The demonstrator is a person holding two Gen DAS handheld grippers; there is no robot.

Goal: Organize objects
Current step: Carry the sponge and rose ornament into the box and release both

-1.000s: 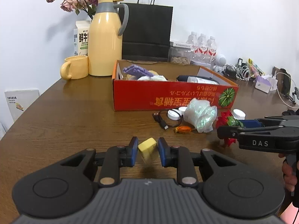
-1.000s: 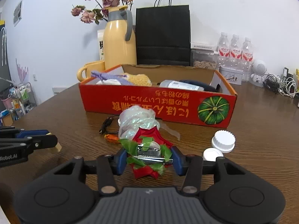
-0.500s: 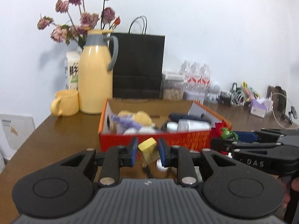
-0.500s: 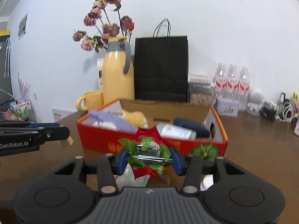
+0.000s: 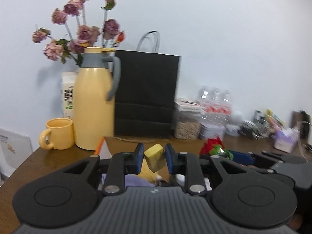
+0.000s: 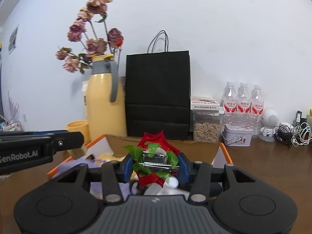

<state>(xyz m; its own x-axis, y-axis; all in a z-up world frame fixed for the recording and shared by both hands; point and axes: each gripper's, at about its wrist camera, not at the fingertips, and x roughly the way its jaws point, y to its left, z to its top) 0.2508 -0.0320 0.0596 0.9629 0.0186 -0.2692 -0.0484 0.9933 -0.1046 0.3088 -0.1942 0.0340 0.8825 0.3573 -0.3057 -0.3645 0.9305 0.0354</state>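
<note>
Cardboard box [image 6: 216,150], orange-sided and open at the top, sits on the tabletop [image 6: 273,167] directly beneath and just ahead of both tools, and that is what the coming move turns on: each load hangs above the box's opening, so the way in is straight down. The left tool [image 5: 154,159] is closed on a small yellow block [image 5: 155,160], held tilted, over the box's left part, where a purple cloth [image 5: 136,181] and other items already lie. The right tool [image 6: 155,165] grips a red and green flower ornament [image 6: 154,162] with a shiny clip across its middle, over the box's middle. In the right wrist view the left tool reaches in from the left, level with the near left corner. Both look equally close to the opening; I judge either could let go first. Behind the box stand a yellow thermos jug [image 6: 106,105], a yellow mug [image 5: 58,133] and a black paper bag [image 6: 158,93].
</note>
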